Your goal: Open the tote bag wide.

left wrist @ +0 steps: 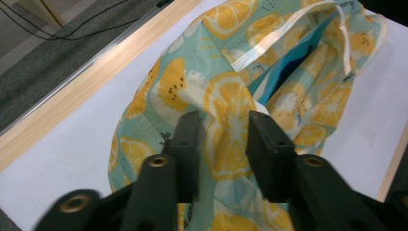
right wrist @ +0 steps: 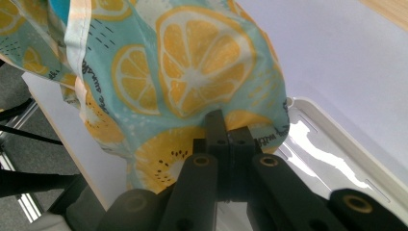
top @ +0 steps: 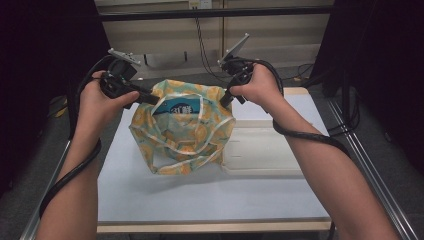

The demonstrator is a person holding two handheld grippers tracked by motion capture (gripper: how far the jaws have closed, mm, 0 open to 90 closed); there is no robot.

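1. Bag (top: 182,127), lemon-print cloth, sits mid-table on the white sheet (top: 200,192), held up by its rim betw. both grippers; a white tray (top: 265,150) touches its right side.
2. Left gripper (top: 150,98) at bag's upper-left rim. Left gripper view: jaws stand apart w/ a fold of cloth (left wrist: 226,130) betw. them; can't tell if the pads press it.
3. Right gripper (top: 226,97) at bag's upper-right rim. Right gripper view: jaws fully together, pinching the bag's fabric (right wrist: 216,120).
4. High view adds a blue packet (top: 179,107) inside the bag's open mouth.
5. Room: bare sheet in front of the bag, narrower strip to its left; wooden table edge (left wrist: 72,91) runs close behind the bag in left gripper view.
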